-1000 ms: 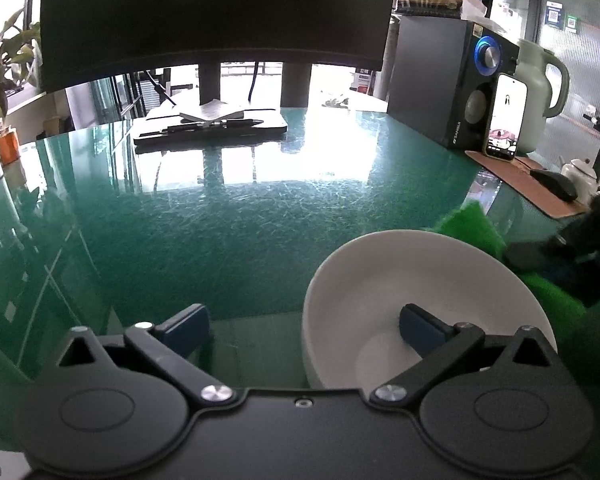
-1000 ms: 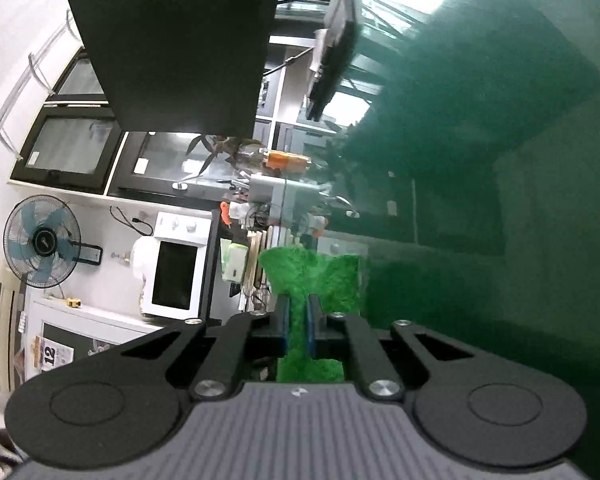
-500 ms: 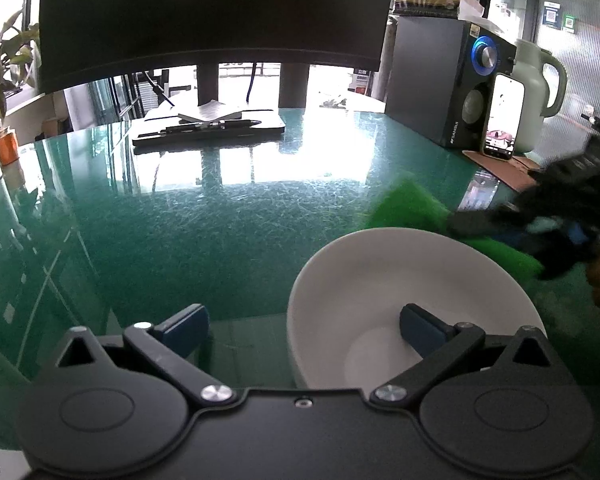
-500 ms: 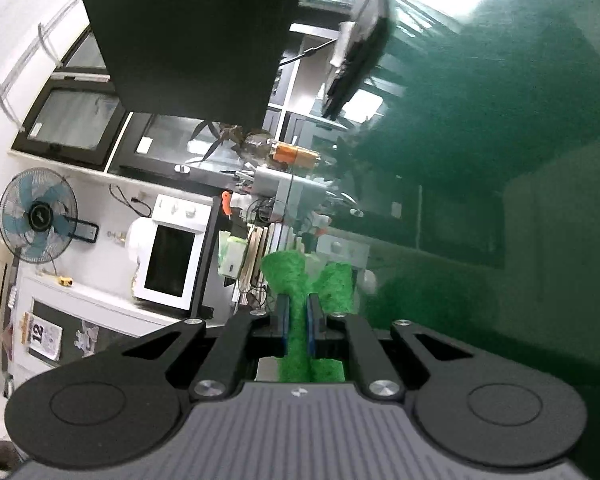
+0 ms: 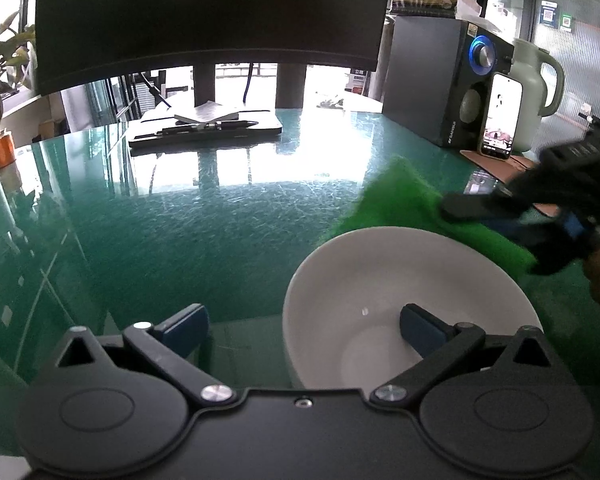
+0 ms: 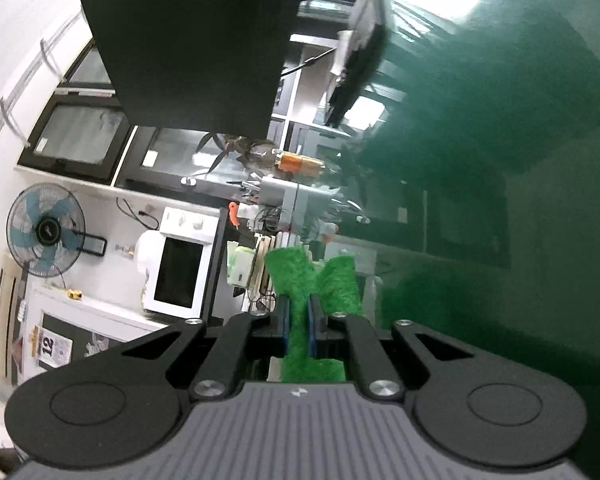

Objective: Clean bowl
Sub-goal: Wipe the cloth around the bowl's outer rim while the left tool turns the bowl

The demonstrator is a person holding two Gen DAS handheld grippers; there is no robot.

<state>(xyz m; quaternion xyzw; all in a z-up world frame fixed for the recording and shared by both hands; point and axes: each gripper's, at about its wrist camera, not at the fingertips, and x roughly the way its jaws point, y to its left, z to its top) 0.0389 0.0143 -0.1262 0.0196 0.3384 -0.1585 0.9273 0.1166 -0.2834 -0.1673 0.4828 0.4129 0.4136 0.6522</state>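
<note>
1. The white bowl point(image 5: 380, 272), round, smooth and glossy, sits on the dark green glass table point(image 5: 180, 220), whose surface is finely scratched and mirror-like.
2. The left gripper point(image 5: 304, 320) stands with its jaws spread wide; one blue-padded finger point(image 5: 416, 326) is inside the bowl, the other outside its near-left wall, and neither visibly presses the rim.
3. The right gripper point(image 6: 298, 314) has its jaws pinched nearly together on a fuzzy bright green cloth point(image 6: 300, 280), which bunches between the pads.
4. Seen from the left wrist, that cloth point(image 5: 400, 204) hangs just beyond the bowl's far rim.
5. Behind the bowl stand a dark monitor point(image 5: 208, 16) and a boxy grey speaker point(image 5: 432, 80).
</note>
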